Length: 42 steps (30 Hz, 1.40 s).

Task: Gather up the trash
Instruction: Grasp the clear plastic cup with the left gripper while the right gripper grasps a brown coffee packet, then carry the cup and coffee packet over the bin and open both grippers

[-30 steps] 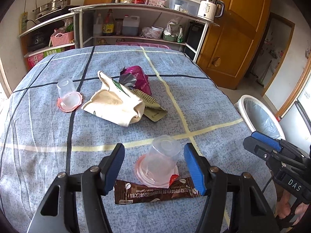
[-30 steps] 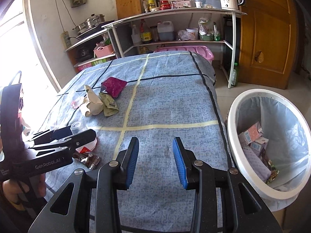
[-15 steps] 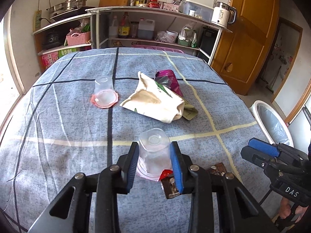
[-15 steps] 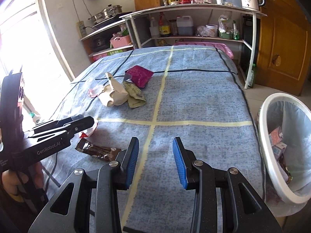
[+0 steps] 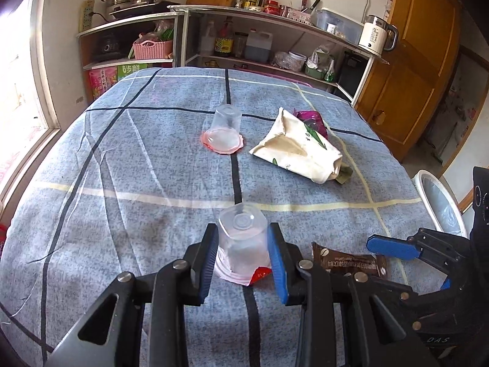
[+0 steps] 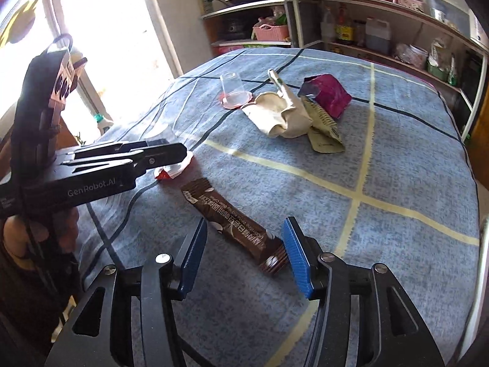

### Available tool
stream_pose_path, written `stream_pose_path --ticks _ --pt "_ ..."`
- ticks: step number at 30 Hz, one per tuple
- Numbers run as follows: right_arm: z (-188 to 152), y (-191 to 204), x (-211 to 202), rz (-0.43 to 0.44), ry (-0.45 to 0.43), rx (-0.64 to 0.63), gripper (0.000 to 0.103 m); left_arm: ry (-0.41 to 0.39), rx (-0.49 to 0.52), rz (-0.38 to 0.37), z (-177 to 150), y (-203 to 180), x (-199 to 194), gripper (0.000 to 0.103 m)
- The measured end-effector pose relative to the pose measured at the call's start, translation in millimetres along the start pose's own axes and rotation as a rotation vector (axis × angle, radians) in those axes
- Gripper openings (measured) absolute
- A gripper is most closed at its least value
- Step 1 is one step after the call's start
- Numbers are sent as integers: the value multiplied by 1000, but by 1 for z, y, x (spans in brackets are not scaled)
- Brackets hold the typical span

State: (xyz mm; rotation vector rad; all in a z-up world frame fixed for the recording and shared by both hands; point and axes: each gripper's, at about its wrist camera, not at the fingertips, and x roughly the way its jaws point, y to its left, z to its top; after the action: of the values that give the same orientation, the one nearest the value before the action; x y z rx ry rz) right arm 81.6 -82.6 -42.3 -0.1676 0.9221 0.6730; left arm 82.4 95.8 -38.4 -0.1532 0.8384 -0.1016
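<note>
Low in the frame, the left tool (image 5: pixel 243 258) clamps an upturned clear cup (image 5: pixel 241 244), both blue pads against its sides, on the blue checked counter (image 5: pixel 137 183). A brown coffee sachet (image 5: pixel 348 263) lies right of it, beside the right tool (image 5: pixel 394 249) at the lower right edge. At centre, a second upturned cup (image 5: pixel 224 131) stands near a cream paper bag (image 5: pixel 298 150) overlapping a magenta packet (image 5: pixel 311 119). A white bin (image 5: pixel 440 202) shows at right.

The left gripper (image 5: pixel 243 257), open a second ago, now clamps the clear cup (image 5: pixel 241 241); the right gripper (image 6: pixel 241 252) now straddles the coffee sachet (image 6: pixel 232 226), jaws opening.
</note>
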Motion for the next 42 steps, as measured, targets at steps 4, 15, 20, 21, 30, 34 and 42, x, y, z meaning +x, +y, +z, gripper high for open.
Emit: stream_pose_path --ticks 4,15,20,21,30,34,42 --pt "4 5 6 -49 4 -26 53 1 -12 -2 0 3 0 34" --pt "-3 7 1 -122 -13 -41 22 3 -10 -18 -1 -1 -1 34" --pt "-6 6 -2 -114 -27 -5 18 -1 -4 -24 -2 -6 -4 34" --pt "-6 5 -3 -112 -29 1 18 -1 -1 -24 -2 -7 -5 34" --pt "-11 -5 -16 -116 -65 70 18 -7 34 -37 -1 -26 -11 34" --pt "-12 -12 -27 -120 -92 102 18 -15 51 -42 1 -36 -15 34" --pt "-16 -25 -51 -135 -142 153 18 -36 89 -58 6 -59 -25 34"
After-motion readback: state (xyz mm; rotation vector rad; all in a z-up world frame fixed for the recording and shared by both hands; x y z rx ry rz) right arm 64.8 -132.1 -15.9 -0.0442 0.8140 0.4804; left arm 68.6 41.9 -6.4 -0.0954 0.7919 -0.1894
